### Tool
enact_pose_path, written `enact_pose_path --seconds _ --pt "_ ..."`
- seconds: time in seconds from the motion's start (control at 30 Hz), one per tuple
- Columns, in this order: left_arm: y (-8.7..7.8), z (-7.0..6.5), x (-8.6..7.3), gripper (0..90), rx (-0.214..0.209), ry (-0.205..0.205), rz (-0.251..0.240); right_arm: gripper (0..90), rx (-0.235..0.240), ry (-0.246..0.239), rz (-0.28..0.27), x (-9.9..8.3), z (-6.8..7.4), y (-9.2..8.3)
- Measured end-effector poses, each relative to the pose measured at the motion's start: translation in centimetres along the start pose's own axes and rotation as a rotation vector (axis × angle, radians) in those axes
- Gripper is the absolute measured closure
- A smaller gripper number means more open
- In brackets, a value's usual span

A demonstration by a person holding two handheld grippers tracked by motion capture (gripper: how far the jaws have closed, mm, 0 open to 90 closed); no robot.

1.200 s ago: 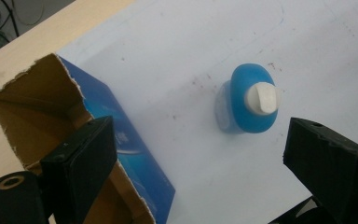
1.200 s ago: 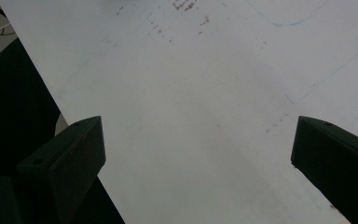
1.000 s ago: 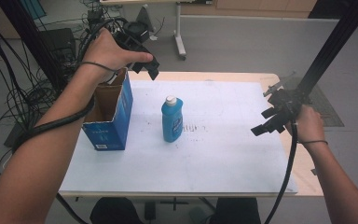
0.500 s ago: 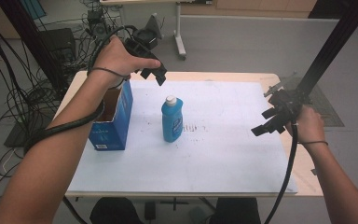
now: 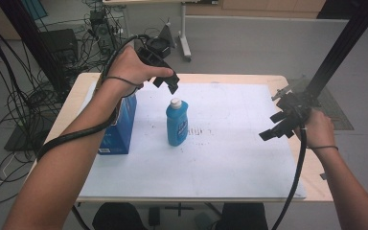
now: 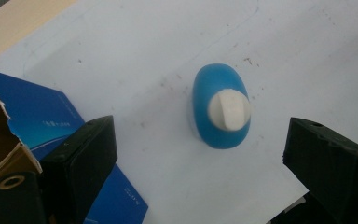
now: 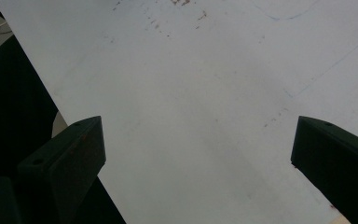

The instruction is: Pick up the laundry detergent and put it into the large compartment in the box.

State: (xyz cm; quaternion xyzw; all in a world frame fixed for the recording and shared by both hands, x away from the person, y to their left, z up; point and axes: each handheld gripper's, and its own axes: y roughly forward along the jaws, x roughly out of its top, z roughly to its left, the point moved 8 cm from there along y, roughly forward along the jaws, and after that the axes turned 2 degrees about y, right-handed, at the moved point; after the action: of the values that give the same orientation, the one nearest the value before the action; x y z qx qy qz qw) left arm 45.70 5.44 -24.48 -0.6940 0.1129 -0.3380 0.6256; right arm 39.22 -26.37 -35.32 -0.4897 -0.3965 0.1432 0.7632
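Approach step, I judge — the left tongs [image 6: 200,154], spread wide, hover above the upright blue bottle [image 6: 220,106] and must next descend around it, while the right tongs [image 5: 279,125] wait spread, empty.

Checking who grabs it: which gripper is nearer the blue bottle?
Left. The left gripper hovers open just above the blue bottle; the right gripper is open, far off by the table's right edge.

The blue bottle [image 5: 177,125] stands upright on the white sheet covering my tabletop, left of the middle and nearer the far edge than the near one. Its white cap [image 6: 229,109] is closed on top. The body is oval seen from above, with a label on its front.
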Motion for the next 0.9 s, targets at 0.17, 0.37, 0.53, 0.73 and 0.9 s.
enact_pose_path --seconds 0.17,0.37,0.53,0.73,0.9 --pt "0.3 -0.3 0.2 10.1 -0.008 0.006 -0.002 2.9 -0.002 0.0 0.0 0.0 0.0 0.0" --pt "1.1 -0.7 0.4 10.1 -0.019 0.013 0.004 2.9 -0.002 -0.006 -0.002 0.0 -0.1 0.1" --pt "1.6 -0.8 0.4 10.2 -0.029 0.019 0.013 2.9 -0.002 -0.004 -0.001 -0.1 -0.2 0.1" --pt "2.3 -1.2 0.7 10.1 -0.04 0.025 0.012 2.9 0.0 -0.011 0.0 0.0 -0.1 0.4" --pt "2.9 -1.5 0.8 10.2 -0.039 0.024 0.014 2.9 0.003 -0.014 0.001 0.0 -0.1 0.6"
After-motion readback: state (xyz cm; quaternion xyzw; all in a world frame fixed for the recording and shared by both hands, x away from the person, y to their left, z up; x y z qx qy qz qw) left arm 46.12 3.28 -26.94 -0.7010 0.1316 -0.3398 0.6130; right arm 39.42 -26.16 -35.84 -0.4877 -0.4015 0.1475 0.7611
